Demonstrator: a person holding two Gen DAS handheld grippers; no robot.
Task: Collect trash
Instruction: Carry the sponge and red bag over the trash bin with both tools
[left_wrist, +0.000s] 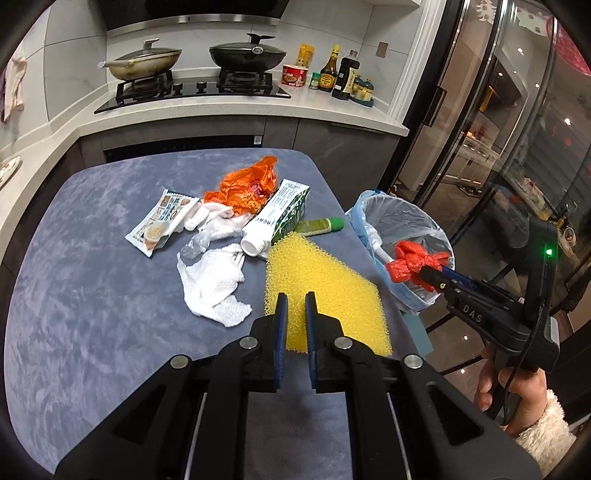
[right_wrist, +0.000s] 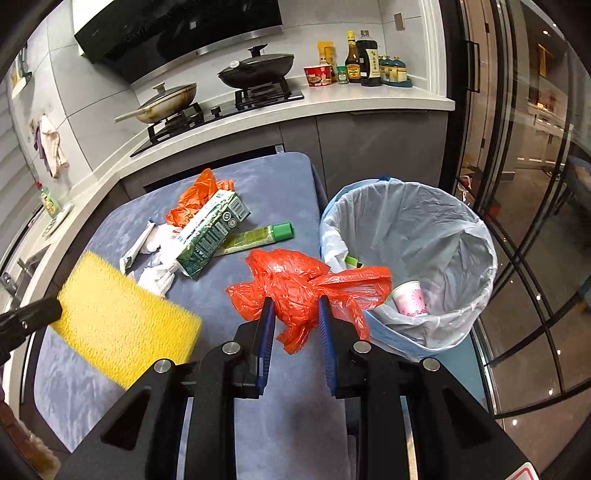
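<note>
Red bag on its way to the bin

My right hand-held gripper (right_wrist: 296, 314) pinches the red bag (right_wrist: 306, 284) just short of the bin (right_wrist: 424, 221) rim; I judge the next move is to carry it over the opening and release; my left hand-held gripper (left_wrist: 295, 306) seems to grip the yellow sponge (left_wrist: 325, 280); a carton (left_wrist: 280, 214) and tissues (left_wrist: 214, 280) wait on the tabletop (left_wrist: 92, 295).
</note>
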